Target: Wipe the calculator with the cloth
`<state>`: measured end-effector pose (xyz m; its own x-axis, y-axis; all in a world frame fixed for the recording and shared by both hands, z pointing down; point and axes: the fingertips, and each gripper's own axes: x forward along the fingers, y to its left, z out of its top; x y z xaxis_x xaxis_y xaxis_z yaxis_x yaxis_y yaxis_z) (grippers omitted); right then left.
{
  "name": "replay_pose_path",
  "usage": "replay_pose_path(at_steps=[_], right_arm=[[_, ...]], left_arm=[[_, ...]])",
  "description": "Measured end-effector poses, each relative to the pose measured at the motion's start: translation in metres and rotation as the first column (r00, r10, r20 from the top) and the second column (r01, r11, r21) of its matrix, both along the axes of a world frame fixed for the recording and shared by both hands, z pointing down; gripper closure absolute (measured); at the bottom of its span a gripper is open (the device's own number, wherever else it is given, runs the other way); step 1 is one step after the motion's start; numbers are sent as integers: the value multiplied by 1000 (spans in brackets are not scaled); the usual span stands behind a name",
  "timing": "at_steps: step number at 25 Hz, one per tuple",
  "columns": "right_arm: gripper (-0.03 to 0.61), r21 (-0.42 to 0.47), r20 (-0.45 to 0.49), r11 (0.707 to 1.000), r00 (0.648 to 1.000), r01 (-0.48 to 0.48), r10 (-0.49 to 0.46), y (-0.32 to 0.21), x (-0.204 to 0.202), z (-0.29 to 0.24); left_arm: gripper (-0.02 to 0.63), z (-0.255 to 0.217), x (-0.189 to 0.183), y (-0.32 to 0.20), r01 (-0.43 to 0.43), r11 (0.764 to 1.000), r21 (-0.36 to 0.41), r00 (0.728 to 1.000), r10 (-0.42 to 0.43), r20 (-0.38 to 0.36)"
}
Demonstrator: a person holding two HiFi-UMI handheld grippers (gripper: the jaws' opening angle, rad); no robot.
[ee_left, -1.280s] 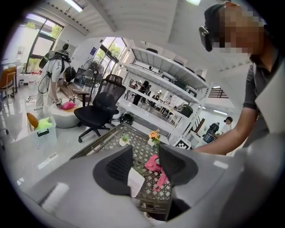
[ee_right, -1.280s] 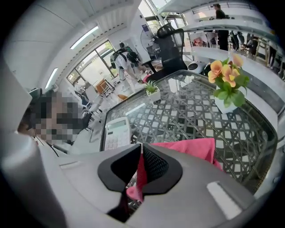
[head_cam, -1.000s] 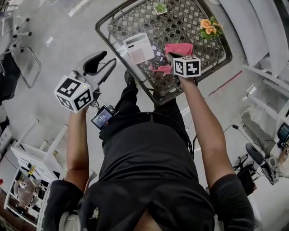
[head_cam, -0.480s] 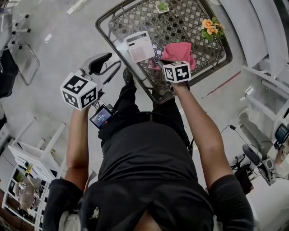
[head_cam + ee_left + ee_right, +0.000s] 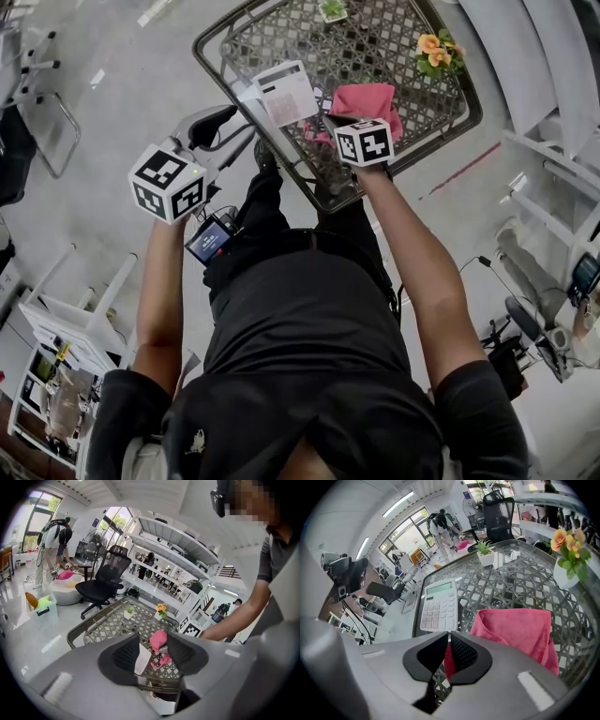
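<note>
A white calculator [image 5: 286, 92] [image 5: 439, 605] lies near the left edge of the lattice table [image 5: 427, 89]. Right of it a pink cloth [image 5: 367, 99] [image 5: 520, 629] lies rumpled on the mesh. My right gripper [image 5: 336, 124] [image 5: 448, 638] is at the cloth's near corner, shut on a fold of it, just below the calculator in the right gripper view. My left gripper [image 5: 230, 128] [image 5: 153, 641] hovers off the table's left near corner, open and holding nothing. Between its fingers I see the calculator [image 5: 142, 658] and the cloth [image 5: 158, 639].
A pot of orange flowers [image 5: 433, 52] [image 5: 569, 545] stands at the table's far right, and a small green plant [image 5: 332, 11] [image 5: 485, 550] at the far edge. A black office chair [image 5: 101, 581] and white shelving [image 5: 173, 569] stand beyond the table. People stand further back.
My right gripper has shifted left toward the calculator with the cloth's corner in it. The left gripper has edged a little closer to the table.
</note>
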<state>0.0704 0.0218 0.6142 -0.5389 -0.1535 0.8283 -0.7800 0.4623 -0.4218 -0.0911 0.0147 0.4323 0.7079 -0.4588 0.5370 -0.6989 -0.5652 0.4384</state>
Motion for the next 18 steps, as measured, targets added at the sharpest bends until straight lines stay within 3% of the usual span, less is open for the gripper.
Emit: replay_pose_path(at_steps=[10, 18], right_arm=[[558, -17, -38, 999, 999, -28, 27, 15, 24, 7], [559, 14, -59, 994, 992, -111, 111, 9, 57, 0]], left_arm=[[376, 7, 28, 10, -61, 998, -13, 998, 61, 16], [376, 4, 33, 20, -78, 997, -11, 996, 78, 32]])
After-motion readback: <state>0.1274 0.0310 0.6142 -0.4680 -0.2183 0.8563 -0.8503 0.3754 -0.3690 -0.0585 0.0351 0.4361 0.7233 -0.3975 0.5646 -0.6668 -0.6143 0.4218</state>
